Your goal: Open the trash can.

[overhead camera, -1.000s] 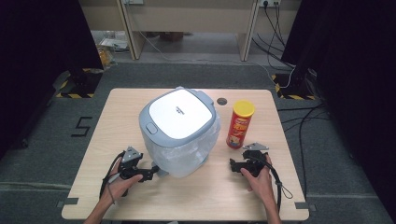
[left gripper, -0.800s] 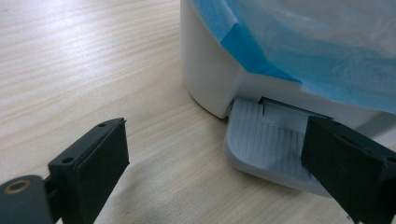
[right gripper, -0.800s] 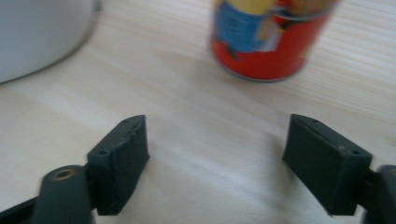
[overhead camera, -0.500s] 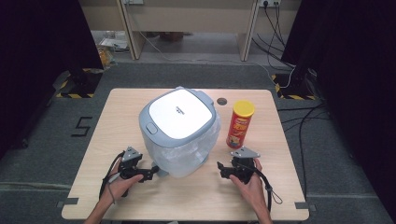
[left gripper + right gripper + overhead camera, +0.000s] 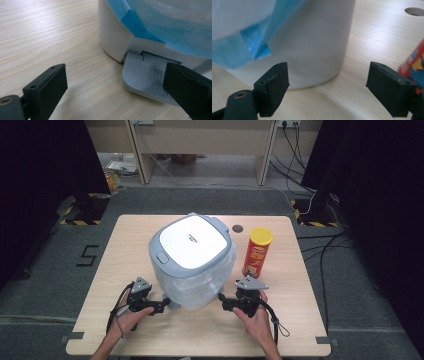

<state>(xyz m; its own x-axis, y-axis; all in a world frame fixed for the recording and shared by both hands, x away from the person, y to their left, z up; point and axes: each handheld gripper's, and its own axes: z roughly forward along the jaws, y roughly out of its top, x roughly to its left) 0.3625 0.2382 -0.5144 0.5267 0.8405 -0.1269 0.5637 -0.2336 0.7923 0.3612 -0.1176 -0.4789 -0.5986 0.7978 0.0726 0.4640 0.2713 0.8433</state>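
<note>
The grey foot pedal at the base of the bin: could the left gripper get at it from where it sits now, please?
Probably yes. The left gripper is open, its jaws straddle bare table, and the pedal lies just ahead beside one jaw with nothing between.

A lab-style recording space: black curtains (image 5: 40,180), hazard-striped stand feet (image 5: 80,221), floor cables (image 5: 310,195), grey carpet (image 5: 45,285).

One pedal bin (image 5: 192,260) with one ribbed foot pedal (image 5: 143,77); one red crisp tube (image 5: 257,252); one wooden table (image 5: 125,255) with one cable hole (image 5: 237,228); two handheld grippers, left gripper (image 5: 162,306) and right gripper (image 5: 224,303).
</note>
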